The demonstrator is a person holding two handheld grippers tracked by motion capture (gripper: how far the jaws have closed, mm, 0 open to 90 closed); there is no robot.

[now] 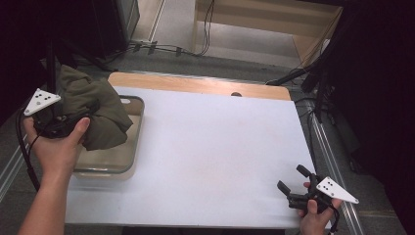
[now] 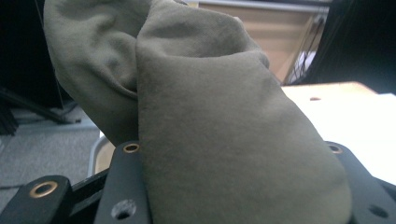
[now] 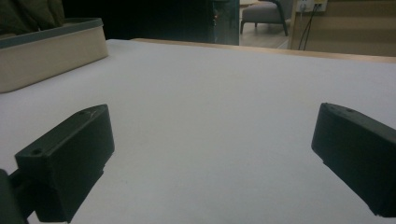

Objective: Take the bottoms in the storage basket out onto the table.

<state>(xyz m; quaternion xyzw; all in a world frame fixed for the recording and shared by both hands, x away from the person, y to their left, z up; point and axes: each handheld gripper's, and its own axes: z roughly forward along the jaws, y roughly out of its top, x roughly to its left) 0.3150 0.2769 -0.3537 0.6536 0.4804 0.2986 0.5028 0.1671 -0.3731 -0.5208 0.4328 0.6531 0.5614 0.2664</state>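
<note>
Cloth: olive-green garment (image 1: 98,115), bunched up at the left of the high view, hanging over the near-left end of the bin and draping down into it.
Grip on cloth: left tongs (image 1: 73,120) clamped on a thick fold; in the left gripper view the fabric (image 2: 224,140) bulges up between the two black jaws and fills the gap.
Left hand: hand (image 1: 56,147) wrapped round the tool at the left edge of the high view, grey three-cornered plate on top.
Bin: beige tub with a grey rim (image 1: 139,105), at the left end of the tabletop; its wall shows at upper left of the right gripper view (image 3: 51,53).
Right tongs: (image 1: 292,183) down in the lower right corner of the high view, jaws standing well apart with nothing between them, bare white surface beyond.
Tabletop: white sheet (image 1: 210,147) over a wooden board, open between the two tools.
</note>
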